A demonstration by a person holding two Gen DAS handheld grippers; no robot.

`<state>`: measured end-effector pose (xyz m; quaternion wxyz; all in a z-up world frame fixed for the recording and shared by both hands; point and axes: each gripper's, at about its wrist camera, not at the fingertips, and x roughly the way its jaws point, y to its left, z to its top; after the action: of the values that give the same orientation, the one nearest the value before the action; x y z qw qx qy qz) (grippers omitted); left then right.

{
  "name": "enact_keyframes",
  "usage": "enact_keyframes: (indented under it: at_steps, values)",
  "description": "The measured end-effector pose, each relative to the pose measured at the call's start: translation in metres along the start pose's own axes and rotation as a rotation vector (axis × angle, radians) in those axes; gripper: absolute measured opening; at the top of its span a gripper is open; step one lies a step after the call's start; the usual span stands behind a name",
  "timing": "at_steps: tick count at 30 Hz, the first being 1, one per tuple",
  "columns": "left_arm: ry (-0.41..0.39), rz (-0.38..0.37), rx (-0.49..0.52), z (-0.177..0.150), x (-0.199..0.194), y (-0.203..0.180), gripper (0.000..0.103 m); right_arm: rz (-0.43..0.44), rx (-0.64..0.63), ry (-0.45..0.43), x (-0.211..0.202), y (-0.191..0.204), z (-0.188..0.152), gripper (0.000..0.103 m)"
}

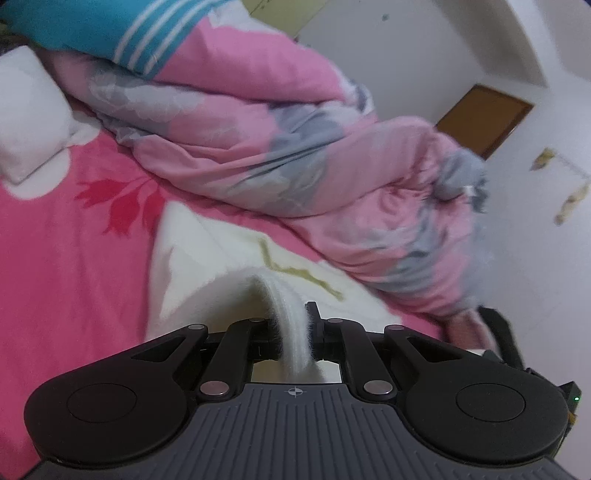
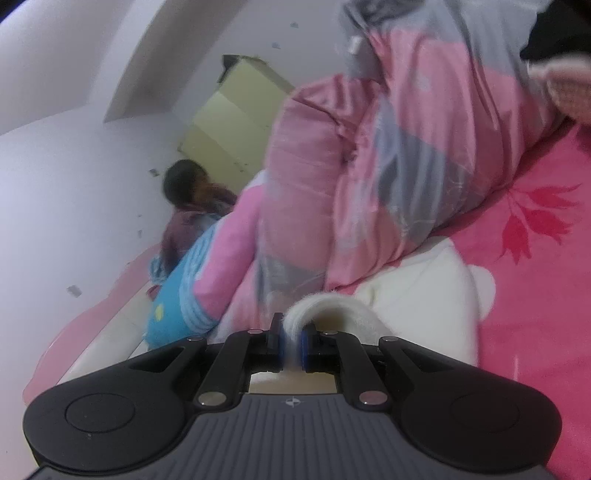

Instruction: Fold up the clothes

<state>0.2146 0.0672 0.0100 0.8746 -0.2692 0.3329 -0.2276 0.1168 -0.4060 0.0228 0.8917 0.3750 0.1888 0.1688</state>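
A bed (image 1: 55, 295) with a bright pink sheet carrying a red flower print is filling the lower part of both views, and white walls are standing behind it. A big pink and grey quilt (image 1: 295, 177) is lying bunched along the far side of the bed, with a turquoise striped cushion (image 1: 110, 26) near it and a white pillow (image 1: 29, 122) at the left in the left wrist view. In the right wrist view a person (image 2: 188, 206) is sitting far away by the wall, blurred.

The task's thing, a cream-white fleece garment (image 1: 207, 266), is lying spread on the sheet just in front of the quilt, and its near edge is rising off the bed into both tools. The left hand-held gripper (image 1: 293, 332) is clamped on a thick fold of this edge, and the right hand-held gripper (image 2: 293, 341) is pinching another part of it between its blue pads (image 2: 306, 343).

The step in hand seems to be carrying the held edge over the rest of the garment to make a fold. To do it well, both grips should be keeping firm, because fleece is soft and may be slipping out. The two hands should be travelling together at equal height, so the edge is staying straight and taut. The cloth should be passing clear of the quilt, which is lying very near, and coming down flat before the jaws are letting go.
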Motion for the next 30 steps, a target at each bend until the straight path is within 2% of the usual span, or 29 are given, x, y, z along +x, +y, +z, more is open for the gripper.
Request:
enact_keyframes:
  at_steps: [6, 9, 12, 13, 14, 15, 16, 17, 18, 20, 21, 24, 27, 30]
  values:
    - [0.034, 0.065, -0.005, 0.016, 0.062, 0.017, 0.007, -0.056, 0.088, 0.005, 0.054, -0.052, 0.014, 0.008]
    - [0.045, 0.071, -0.052, 0.016, 0.081, 0.034, 0.010, -0.098, 0.130, 0.019, 0.074, -0.076, 0.014, 0.008]
    - [0.058, 0.038, -0.127, 0.017, 0.087, 0.050, 0.011, -0.144, 0.249, 0.087, 0.092, -0.106, 0.009, 0.009]
    - [0.042, 0.017, -0.166, 0.019, 0.080, 0.053, 0.014, -0.129, 0.296, 0.097, 0.093, -0.114, 0.008, 0.009]
    - [0.026, -0.004, -0.205, 0.021, 0.072, 0.056, 0.024, -0.100, 0.334, 0.096, 0.090, -0.119, 0.009, 0.012]
    - [0.010, -0.025, -0.244, 0.023, 0.064, 0.059, 0.031, -0.081, 0.370, 0.088, 0.085, -0.123, 0.010, 0.027]
    - [-0.006, -0.046, -0.283, 0.025, 0.057, 0.063, 0.044, -0.066, 0.399, 0.058, 0.076, -0.125, 0.011, 0.039]
    - [-0.026, -0.063, -0.314, 0.027, 0.047, 0.065, 0.055, -0.051, 0.428, 0.027, 0.065, -0.126, 0.012, 0.054]
    - [-0.060, -0.066, -0.321, 0.030, 0.032, 0.066, 0.059, -0.044, 0.449, 0.000, 0.053, -0.126, 0.011, 0.065]
    - [-0.120, -0.069, -0.330, 0.033, 0.001, 0.067, 0.061, -0.030, 0.491, -0.053, 0.028, -0.125, 0.010, 0.067]
    - [-0.119, -0.060, -0.317, 0.031, -0.014, 0.065, 0.062, -0.024, 0.512, -0.079, 0.015, -0.125, 0.010, 0.067]
    - [-0.053, -0.026, -0.250, 0.012, -0.053, 0.055, 0.063, 0.017, 0.564, -0.086, -0.027, -0.114, -0.004, 0.068]
    - [0.038, -0.013, -0.185, -0.022, -0.077, 0.040, 0.063, 0.026, 0.596, -0.010, -0.055, -0.092, -0.032, 0.068]
    - [0.112, -0.014, -0.170, -0.062, -0.084, 0.032, 0.064, -0.018, 0.633, 0.112, -0.068, -0.073, -0.068, 0.068]
